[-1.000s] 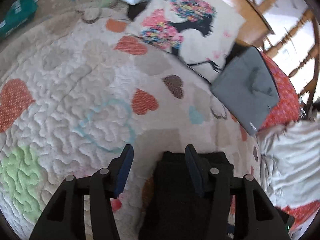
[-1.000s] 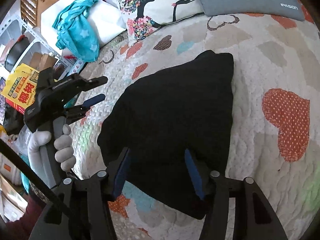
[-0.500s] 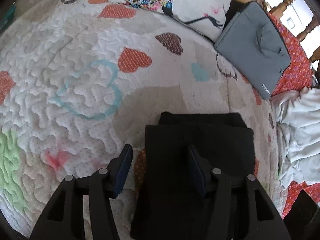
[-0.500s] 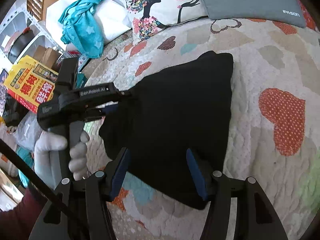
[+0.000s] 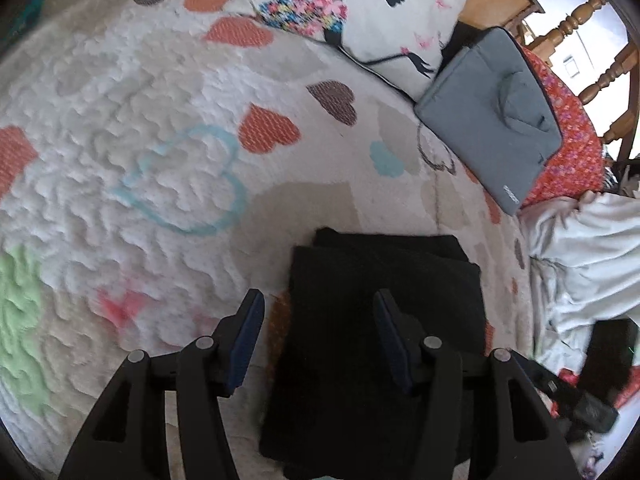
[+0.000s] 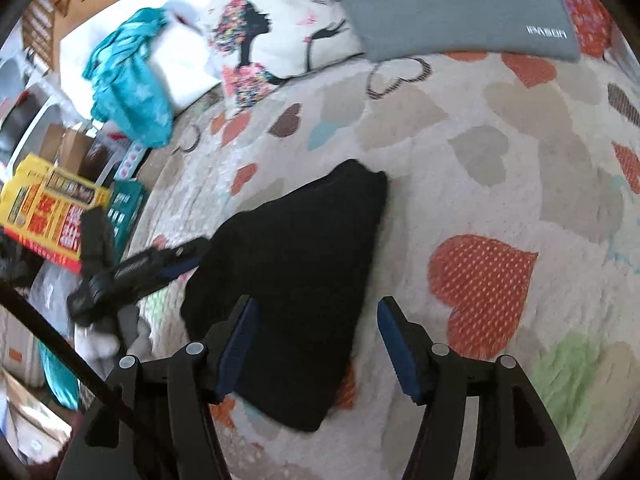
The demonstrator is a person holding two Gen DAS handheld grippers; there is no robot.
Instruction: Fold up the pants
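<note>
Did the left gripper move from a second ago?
Yes. In the right wrist view the left gripper now reaches the black pants; earlier it was off the quilt's edge.

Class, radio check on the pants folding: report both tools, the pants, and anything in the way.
Left tool open, right tool open, both empty. Black pants lie folded on the heart quilt. Nothing in the way.

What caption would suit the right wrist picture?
Open right gripper above folded black pants on a heart-patterned quilt.
</note>
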